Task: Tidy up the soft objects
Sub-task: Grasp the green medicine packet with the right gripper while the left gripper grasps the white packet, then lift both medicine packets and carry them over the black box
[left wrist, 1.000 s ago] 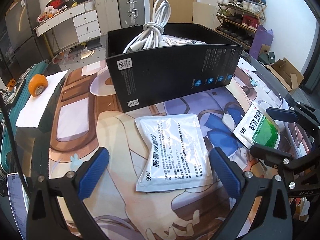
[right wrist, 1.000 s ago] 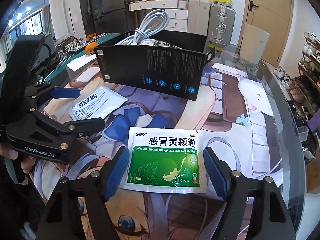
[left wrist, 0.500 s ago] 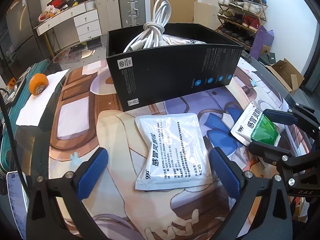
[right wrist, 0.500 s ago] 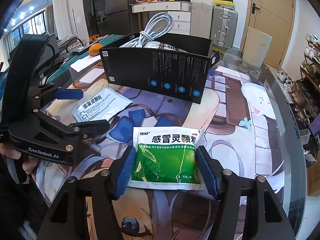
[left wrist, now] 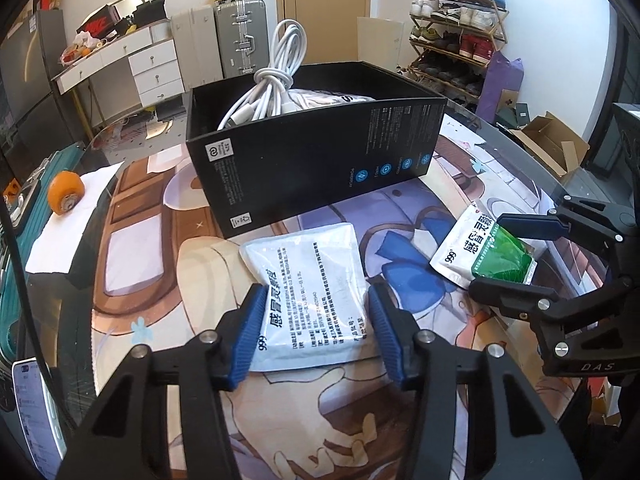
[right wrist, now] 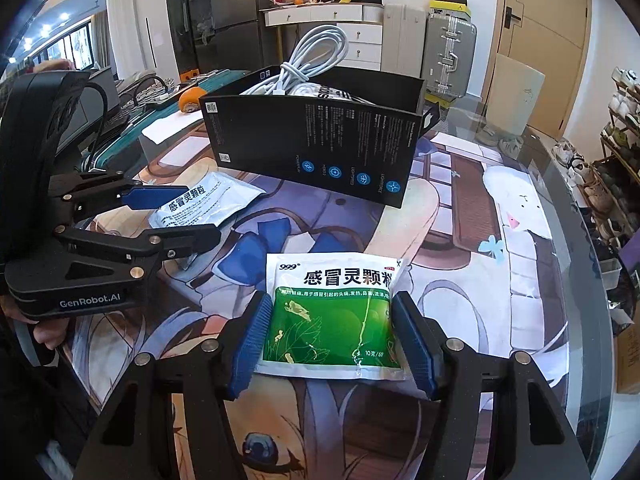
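Change since earlier frame: both grippers have drawn in from a wide stance; each now brackets its own sachet, and the green sachet has bowed up between the right pads.
Left gripper (left wrist: 316,330): jaws closing, blue pads at the near sides of the white sachet (left wrist: 308,296); this sachet lies flat on the counter (left wrist: 168,300) and looks barely squeezed, if at all.
Right gripper (right wrist: 328,342): clenched on the green sachet (right wrist: 332,314), pads pressing both side edges; whether it has left the counter cannot be told.
Task things: both sachets lie in front of the black box (left wrist: 312,152), white one just beside its near wall, green one well apart to the right.
Box contents: a white cable (left wrist: 276,80) coiled high above the rim and a pale bag behind it.
Risk, slip: probable; pads hold only the near part of each soft pack, so the far end may sag and peel out on lifting.
Risk, buckling: harder squeeze may fold a sachet and pop it upward out of the jaws.
Risk, snag: a pack carried low may strike the box's near wall or catch the cable loop.
Risk, collision: grippers sit near each other; moving to the box together may make them clash.
Edges: curved counter rim close on the right in the right wrist view.
Open room: bare mat between sachets and box; free space above the box's right half.
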`<action>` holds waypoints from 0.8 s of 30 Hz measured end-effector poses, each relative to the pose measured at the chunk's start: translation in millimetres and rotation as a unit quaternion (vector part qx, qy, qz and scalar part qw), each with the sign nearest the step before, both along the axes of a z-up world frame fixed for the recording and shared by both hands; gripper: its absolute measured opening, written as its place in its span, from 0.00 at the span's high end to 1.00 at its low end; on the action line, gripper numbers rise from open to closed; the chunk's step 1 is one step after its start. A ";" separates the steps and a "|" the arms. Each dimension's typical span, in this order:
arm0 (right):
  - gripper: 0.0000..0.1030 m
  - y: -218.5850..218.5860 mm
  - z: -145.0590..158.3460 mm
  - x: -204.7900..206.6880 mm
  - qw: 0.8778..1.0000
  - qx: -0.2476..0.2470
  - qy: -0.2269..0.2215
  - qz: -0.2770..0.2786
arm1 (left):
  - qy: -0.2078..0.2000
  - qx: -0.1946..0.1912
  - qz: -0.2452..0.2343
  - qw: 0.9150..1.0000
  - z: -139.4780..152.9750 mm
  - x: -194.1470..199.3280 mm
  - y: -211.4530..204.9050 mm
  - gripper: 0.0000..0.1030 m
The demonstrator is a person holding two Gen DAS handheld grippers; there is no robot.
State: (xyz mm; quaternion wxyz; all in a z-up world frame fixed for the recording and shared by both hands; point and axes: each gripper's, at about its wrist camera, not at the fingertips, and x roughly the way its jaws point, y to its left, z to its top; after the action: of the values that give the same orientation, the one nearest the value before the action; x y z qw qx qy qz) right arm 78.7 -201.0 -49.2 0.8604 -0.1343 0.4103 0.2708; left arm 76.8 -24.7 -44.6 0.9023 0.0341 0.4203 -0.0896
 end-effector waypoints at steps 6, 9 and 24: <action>0.39 1.8 -0.1 0.1 1.000 -0.002 -0.004 0.001 | 0.000 0.000 0.000 1.000 -0.3 0.1 -0.4 0.52; 0.39 1.6 -0.5 0.1 1.000 -0.003 -0.006 0.001 | 0.000 -0.003 -0.001 1.000 -0.2 -0.1 0.2 0.52; 0.48 3.3 0.4 -1.1 1.000 0.009 -0.007 0.008 | 0.000 -0.005 0.002 1.000 2.6 -1.8 3.1 0.54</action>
State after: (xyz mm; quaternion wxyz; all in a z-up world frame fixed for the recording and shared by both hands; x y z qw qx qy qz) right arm 77.6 -197.7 -48.9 0.8622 -0.1321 0.4006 0.2805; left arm 75.0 -21.6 -42.0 0.9027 0.0291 0.4198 -0.0899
